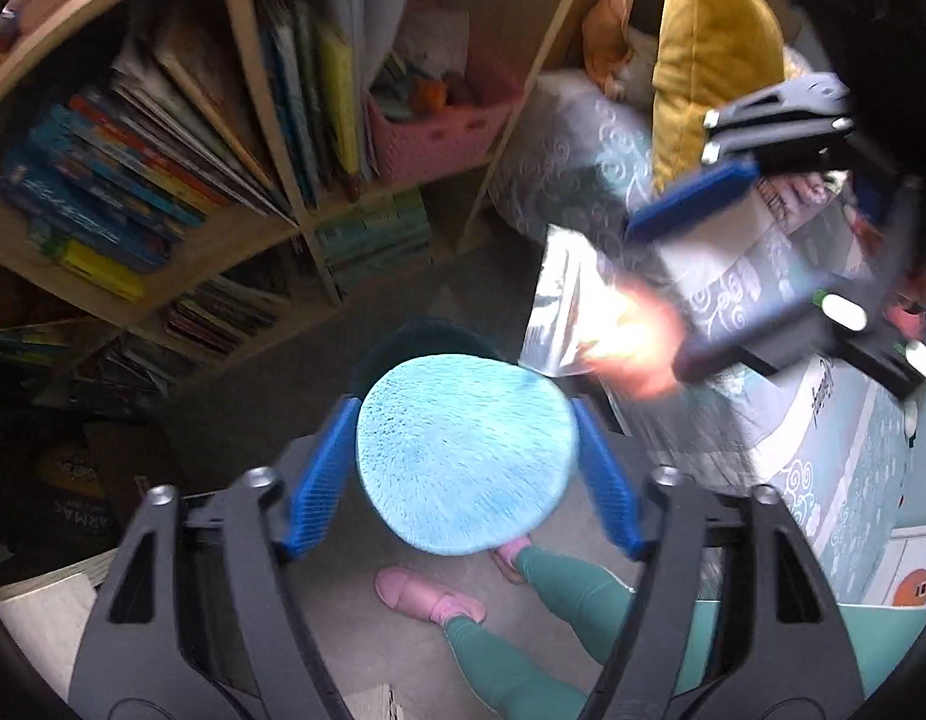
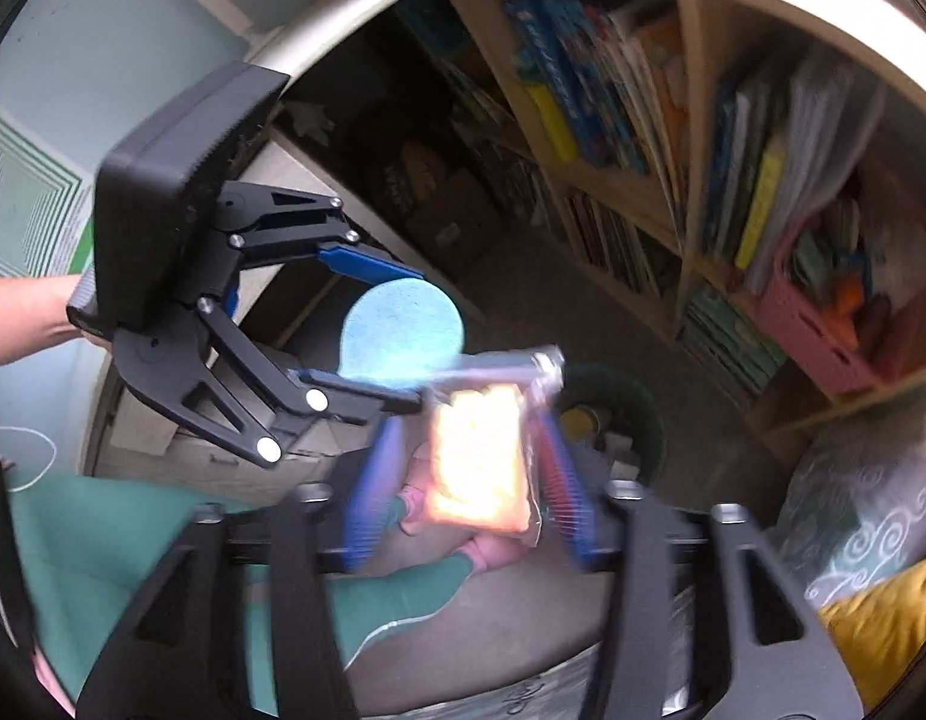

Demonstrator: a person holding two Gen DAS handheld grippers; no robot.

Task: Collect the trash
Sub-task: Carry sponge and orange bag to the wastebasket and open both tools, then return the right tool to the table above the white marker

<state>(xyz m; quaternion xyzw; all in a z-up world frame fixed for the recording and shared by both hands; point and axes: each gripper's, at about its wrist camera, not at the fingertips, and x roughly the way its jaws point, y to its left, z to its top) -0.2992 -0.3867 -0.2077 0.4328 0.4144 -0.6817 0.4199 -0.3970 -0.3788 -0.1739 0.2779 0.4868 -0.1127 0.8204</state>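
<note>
My left gripper point(image 1: 463, 450) is clamped on a round, fuzzy light-blue lid point(image 1: 466, 453), with one blue finger pad point(image 1: 319, 480) against each side of its rim. The lid is held in the air above a dark green trash bin point(image 2: 619, 408) that stands on the grey carpet point(image 1: 271, 372) in front of a wooden bookshelf point(image 1: 247, 90). In the right wrist view, yellow and pale items lie inside the bin's open mouth; they are too blurred to identify. My right gripper point(image 2: 469, 468) is closed on a shiny plastic snack wrapper point(image 2: 481, 456), silver on one face and glaring orange-yellow where light strikes it. The wrapper hangs in the air between its fingers, just beside the lid and near the bin opening, above my pink slippers point(image 1: 430, 594) and teal trouser legs point(image 1: 559, 582). Motion blur softens the wrapper in both views. The bookshelf carries rows of leaning books and a pink basket point(image 1: 433, 132). To my right, a bed with a grey-and-teal swirl-patterned cover point(image 1: 823, 450) carries a mustard-yellow cushion point(image 1: 715, 48).
</note>
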